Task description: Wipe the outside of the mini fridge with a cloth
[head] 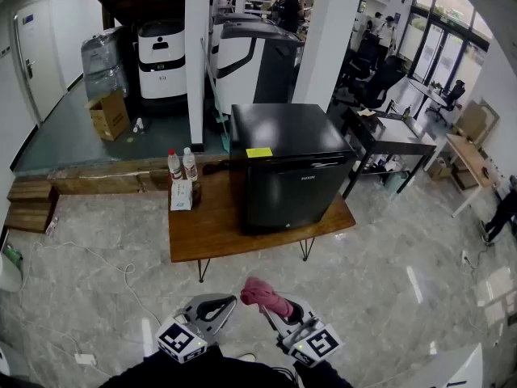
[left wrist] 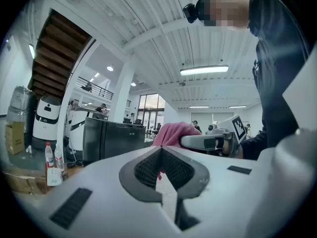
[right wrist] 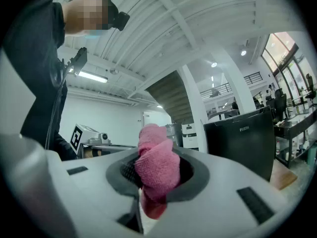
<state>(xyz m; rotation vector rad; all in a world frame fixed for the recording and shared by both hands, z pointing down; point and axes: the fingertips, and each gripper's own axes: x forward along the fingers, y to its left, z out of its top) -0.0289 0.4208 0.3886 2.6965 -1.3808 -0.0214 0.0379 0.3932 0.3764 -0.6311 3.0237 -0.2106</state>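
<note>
Ahead on low wooden worktop (head: 210, 233): black boxy mini fridge (head: 287, 168), well apart from both my grippers, not yet touched.
- Step, my guess: bring cloth to fridge and start wiping.
- Do it well: step closer, pinch firm, press bunched end flat on top panel, overlapping strokes, then door and sides. Steer clear of two clear plastic bottles (head: 182, 166) beside fridge.
- My right gripper (right wrist: 156, 177): jaws clamped on pink fluffy cloth (right wrist: 154, 165), wad bulging above pads.
- My left gripper (left wrist: 161, 170): jaws closed, pads meeting at tip, nothing between.
</note>
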